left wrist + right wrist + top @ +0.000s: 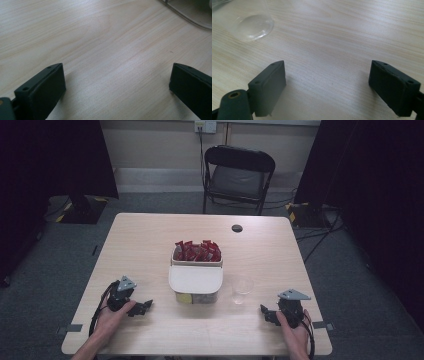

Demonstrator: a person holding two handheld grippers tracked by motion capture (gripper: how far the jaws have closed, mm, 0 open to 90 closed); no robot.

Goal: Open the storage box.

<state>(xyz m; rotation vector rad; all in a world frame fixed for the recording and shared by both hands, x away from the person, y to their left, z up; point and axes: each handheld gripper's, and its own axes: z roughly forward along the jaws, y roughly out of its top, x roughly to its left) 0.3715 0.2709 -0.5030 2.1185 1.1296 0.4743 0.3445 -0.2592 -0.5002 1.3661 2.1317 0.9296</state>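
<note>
A light wooden table [150, 240] is seen from above, with a black folding chair [239, 175] placed beyond its far edge on grey carpet. A small dark round spot [237, 228] is seen near the far edge, toward the right corner. At the middle of the table a clear box [197, 254] filled with red packets [197, 251] is set, and a white-lidded tub [195, 283] is placed just on its near side, touching or almost touching it. A clear plastic cup [242, 289] is stood just right of the tub. The left gripper [141, 308] is held by a hand [112, 314] near the near left corner, its jaws spread wide over bare wood with nothing between them. The right gripper [266, 314] is held by the other hand [295, 327] near the near right corner, equally wide open and empty, with the cup's base [253, 26] seen ahead of it.
</note>
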